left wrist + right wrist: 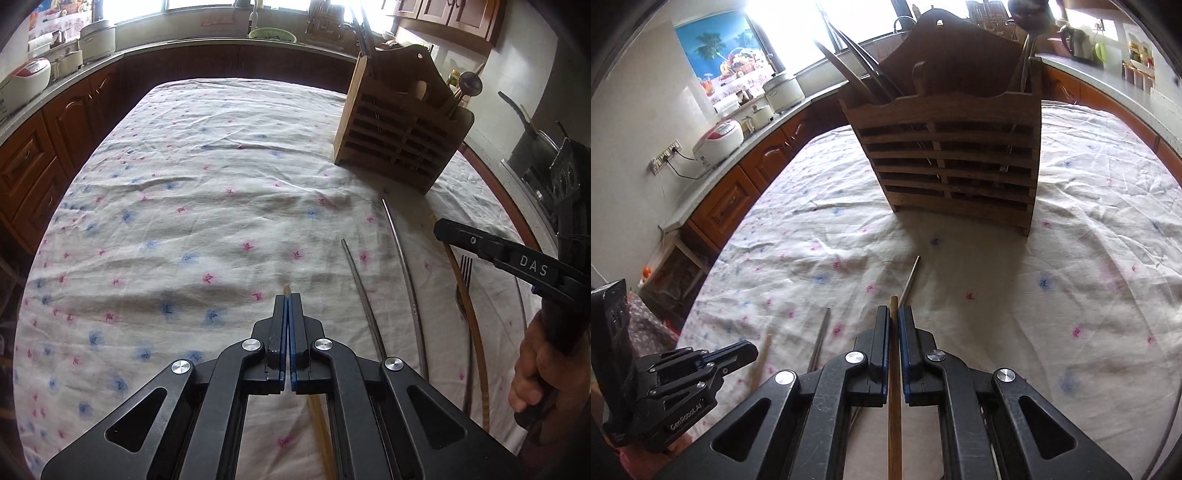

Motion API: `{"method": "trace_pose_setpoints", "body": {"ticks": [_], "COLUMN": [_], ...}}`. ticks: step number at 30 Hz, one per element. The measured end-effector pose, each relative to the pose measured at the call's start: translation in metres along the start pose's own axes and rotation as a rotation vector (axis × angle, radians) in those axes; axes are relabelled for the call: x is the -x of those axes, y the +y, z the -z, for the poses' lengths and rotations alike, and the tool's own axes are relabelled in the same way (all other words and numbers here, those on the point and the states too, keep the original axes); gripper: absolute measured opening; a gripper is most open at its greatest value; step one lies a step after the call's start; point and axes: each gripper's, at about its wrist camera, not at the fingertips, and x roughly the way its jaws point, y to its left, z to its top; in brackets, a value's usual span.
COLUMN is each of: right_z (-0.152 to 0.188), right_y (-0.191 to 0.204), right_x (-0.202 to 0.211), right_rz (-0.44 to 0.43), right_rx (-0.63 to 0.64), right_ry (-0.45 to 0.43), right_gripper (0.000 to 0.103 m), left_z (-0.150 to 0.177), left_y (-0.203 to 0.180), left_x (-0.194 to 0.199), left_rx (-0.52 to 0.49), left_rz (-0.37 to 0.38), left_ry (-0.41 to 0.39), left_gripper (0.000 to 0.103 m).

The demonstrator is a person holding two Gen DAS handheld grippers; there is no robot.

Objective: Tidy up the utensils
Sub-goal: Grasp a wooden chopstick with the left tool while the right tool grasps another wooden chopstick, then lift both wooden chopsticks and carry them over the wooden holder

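Clamping dark chopstick (894, 369) in right gripper (894, 314), pale chopstick (286, 289) in left gripper (287, 301); aiming tips into wooden holder (945, 162) ahead, lifting clear of cloth.

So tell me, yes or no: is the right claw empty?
No. In the right wrist view the right claw is shut on a dark wooden chopstick that runs between its pads.

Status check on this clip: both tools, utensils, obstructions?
Left tool shut on pale chopstick. Right tool shut on brown chopstick. Wooden holder ahead, path clear.
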Motion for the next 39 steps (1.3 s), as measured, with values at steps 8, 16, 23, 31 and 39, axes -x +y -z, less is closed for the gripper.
{"method": "trace_pose_setpoints", "body": {"ticks": [8,16,23,31,39], "right_z": [0.004,0.016,0.020,0.016,0.012], "right_y": [0.010,0.010,0.007,0.012,0.022], "right_x": [0.026,0.028,0.035,0.059,0.082], "right_rz": [-0.022,-0.043,-0.053,-0.079,-0.094], "right_rx": [0.009,-0.012,-0.024,-0.017,0.005], "right_ry": [-0.033,-0.037,-0.050,-0.105,-0.163], "right_gripper": [0.005,0.005,0.005,0.005,0.005], "left_z": [0.000,0.001,-0.003,-0.005,-0.012], "left_y": [0.006,-0.009,-0.020,-0.010,-0.010], "left_x": [-0.003,-0.026,-0.029,0.031,0.081], "left_rx": [0.022,-0.035,-0.115,-0.053,-0.025], "left_rz": [0.007,-0.076,-0.121,0.009,0.086], "left_ry": [0.070,0.104,0.082,-0.056,-0.168], "left_gripper": [0.010,0.030,0.006,0.004,0.004]}}
